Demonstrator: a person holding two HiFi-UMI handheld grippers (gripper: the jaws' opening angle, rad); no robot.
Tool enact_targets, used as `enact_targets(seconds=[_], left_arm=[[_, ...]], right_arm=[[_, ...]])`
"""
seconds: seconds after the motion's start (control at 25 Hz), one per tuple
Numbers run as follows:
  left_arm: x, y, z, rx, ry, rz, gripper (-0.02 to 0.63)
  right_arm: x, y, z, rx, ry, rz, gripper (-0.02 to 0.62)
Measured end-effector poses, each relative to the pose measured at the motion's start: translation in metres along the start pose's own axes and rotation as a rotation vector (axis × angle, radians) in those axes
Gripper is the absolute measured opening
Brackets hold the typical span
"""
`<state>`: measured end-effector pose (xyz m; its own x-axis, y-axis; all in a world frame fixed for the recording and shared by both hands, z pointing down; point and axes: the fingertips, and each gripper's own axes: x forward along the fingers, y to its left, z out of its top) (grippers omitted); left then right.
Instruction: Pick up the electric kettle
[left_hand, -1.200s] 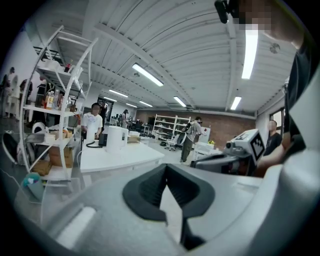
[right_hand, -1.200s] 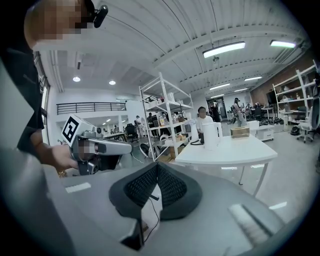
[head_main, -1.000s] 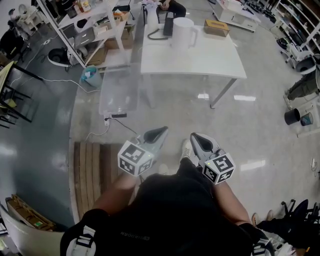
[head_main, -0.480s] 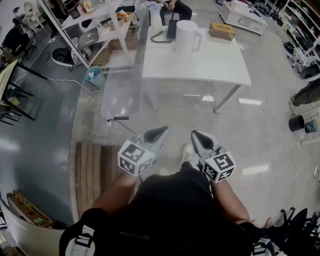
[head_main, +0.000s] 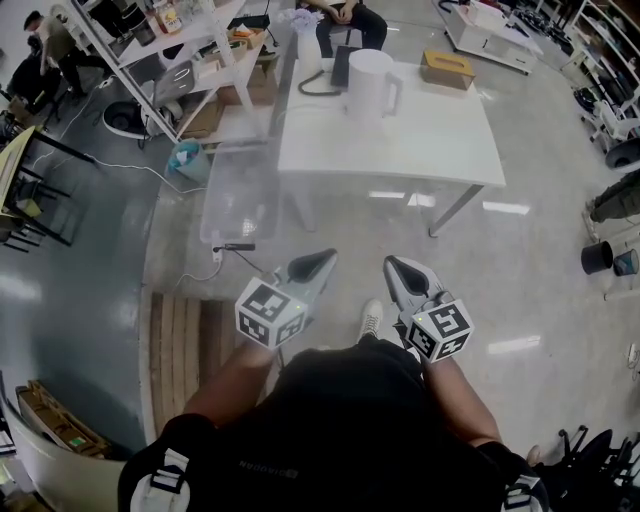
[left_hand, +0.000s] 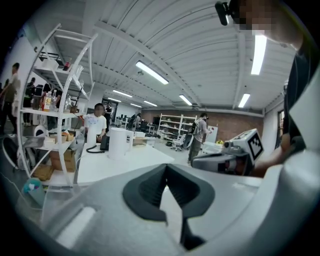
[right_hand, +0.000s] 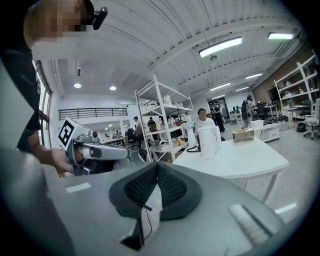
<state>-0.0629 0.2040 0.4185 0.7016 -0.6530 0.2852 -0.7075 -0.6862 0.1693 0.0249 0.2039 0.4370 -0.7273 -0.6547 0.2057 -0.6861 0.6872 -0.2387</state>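
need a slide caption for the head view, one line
Head view: left gripper and right gripper, both shut and empty, held short of the white table where the white electric kettle stands.

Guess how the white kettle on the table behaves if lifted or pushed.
Probably rigid: the electric kettle looks like a smooth white hard shell, so likely slippery; its side handle seems the safer grip. Tall and narrow on the table, so a high push may tip it. Fill level isn't visible, so weight is uncertain.
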Motion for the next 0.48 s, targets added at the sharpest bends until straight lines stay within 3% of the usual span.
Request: enact_targets(seconds=[0.48], left_arm=[[0.051,0.021,0.032,-0.003,-0.007,0.037,0.003]], right_arm=[[0.018,-0.059,0.033,0.019,-0.03,0.023,0.005]])
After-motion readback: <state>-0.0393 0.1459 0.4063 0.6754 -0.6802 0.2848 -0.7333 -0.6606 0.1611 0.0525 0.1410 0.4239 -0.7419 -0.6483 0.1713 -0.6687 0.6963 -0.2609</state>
